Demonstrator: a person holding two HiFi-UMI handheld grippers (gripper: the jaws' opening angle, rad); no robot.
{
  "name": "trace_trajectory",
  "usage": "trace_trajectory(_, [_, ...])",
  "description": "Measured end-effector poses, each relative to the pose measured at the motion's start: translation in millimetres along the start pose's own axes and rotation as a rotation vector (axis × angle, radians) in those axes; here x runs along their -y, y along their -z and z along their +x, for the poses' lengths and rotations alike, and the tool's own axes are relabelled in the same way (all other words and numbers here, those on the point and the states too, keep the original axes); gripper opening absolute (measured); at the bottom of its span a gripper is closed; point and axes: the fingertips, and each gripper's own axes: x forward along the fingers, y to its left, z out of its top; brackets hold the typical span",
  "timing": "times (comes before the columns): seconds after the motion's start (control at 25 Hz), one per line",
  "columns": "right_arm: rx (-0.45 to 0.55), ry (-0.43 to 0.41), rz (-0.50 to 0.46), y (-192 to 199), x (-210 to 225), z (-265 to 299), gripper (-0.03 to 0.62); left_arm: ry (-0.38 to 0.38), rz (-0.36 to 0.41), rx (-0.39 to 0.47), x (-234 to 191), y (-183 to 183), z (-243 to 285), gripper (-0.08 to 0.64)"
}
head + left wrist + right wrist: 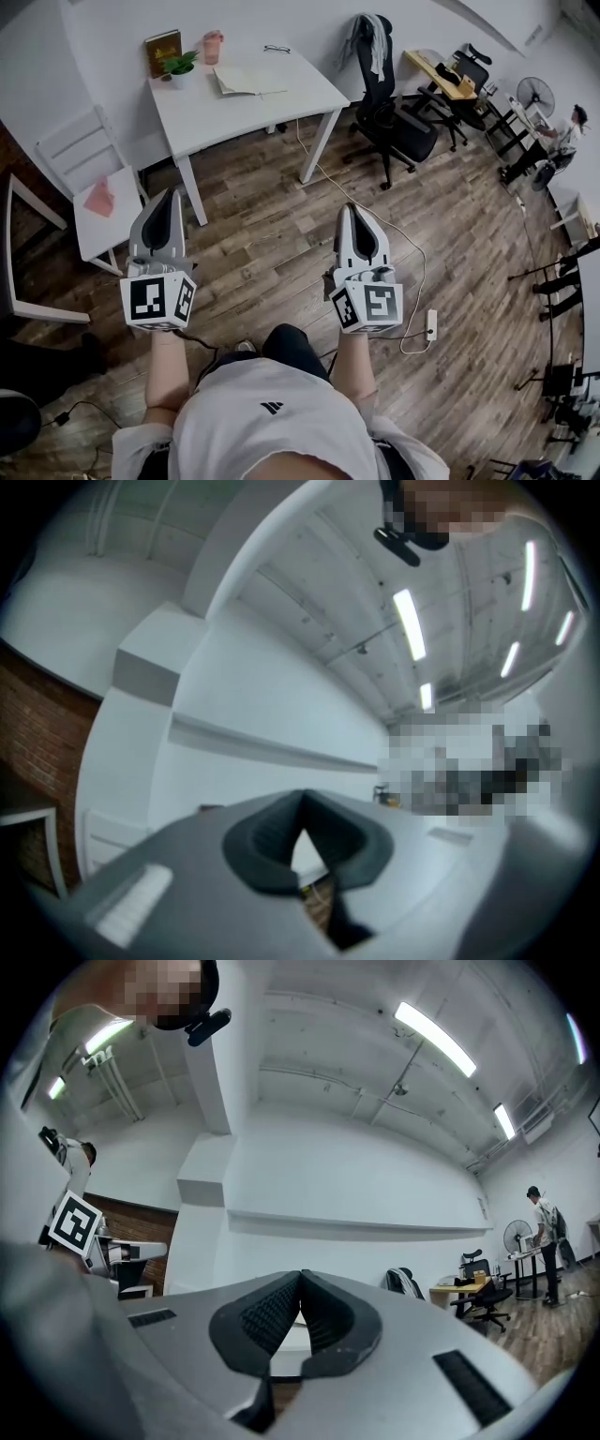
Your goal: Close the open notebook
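Note:
The open notebook lies flat on the white table at the far side of the room, its pale pages facing up. My left gripper and right gripper are held side by side over the wooden floor, well short of the table, both pointing toward it. In the left gripper view the jaw tips of the left gripper meet with nothing between them. The right gripper shows the same in its own view: ribbed pads touching, empty.
On the table stand a potted plant, a brown book, a pink cup and glasses. A white chair with a pink item sits left. A black office chair stands right; a cable and power strip lie on the floor.

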Motion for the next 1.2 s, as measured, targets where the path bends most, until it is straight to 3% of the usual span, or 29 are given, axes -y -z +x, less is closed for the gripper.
trace_trajectory(0.44, [-0.011, -0.033, -0.006, 25, 8, 77, -0.005, -0.039, -0.003, -0.009, -36, 27, 53, 0.008])
trace_trajectory(1.2, [0.023, -0.172, 0.004, 46, 87, 315, -0.003, -0.133, 0.037, 0.021, -75, 46, 273, 0.009])
